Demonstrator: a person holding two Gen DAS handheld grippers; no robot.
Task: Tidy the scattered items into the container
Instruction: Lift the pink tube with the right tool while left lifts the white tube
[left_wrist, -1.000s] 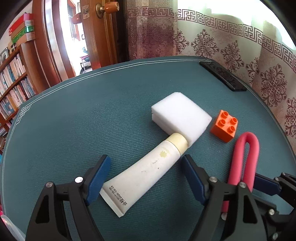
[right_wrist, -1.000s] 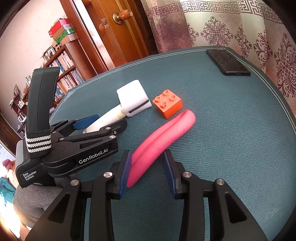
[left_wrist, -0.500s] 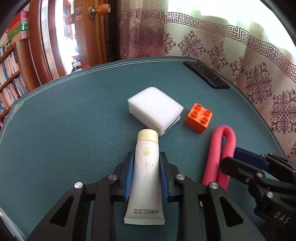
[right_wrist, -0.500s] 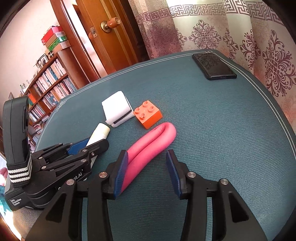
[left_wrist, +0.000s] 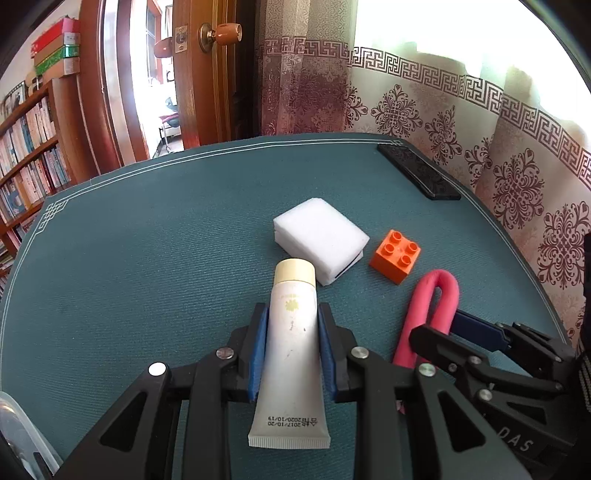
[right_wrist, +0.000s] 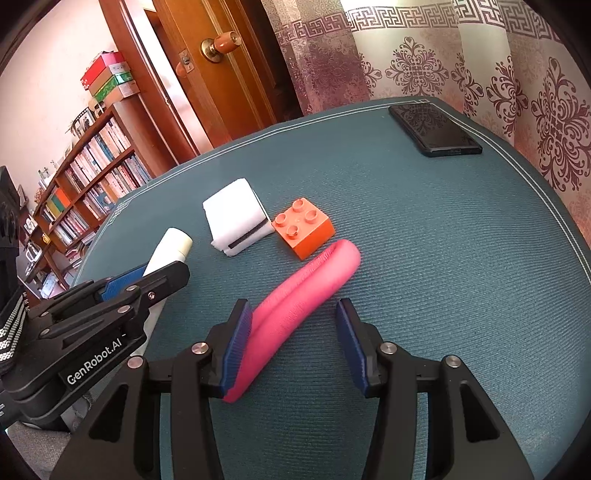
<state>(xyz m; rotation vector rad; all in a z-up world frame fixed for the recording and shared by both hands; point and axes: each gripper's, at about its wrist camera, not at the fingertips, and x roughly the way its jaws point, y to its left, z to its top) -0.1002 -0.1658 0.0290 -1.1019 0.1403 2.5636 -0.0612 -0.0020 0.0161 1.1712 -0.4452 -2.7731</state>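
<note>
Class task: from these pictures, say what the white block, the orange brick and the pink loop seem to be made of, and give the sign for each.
White block: likely soft foam; matte, slightly fuzzy, rounded edges.
Orange brick: hard plastic by its look; smooth, faintly glossy, moulded round studs.
Pink loop: probably foam or soft rubber; matte, folded double without kinking.

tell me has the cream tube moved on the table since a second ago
Yes. The cream tube lay slanted with its cap against the white sponge; now it lies straighter, cap just clear of the sponge, clamped in the left gripper.
</note>
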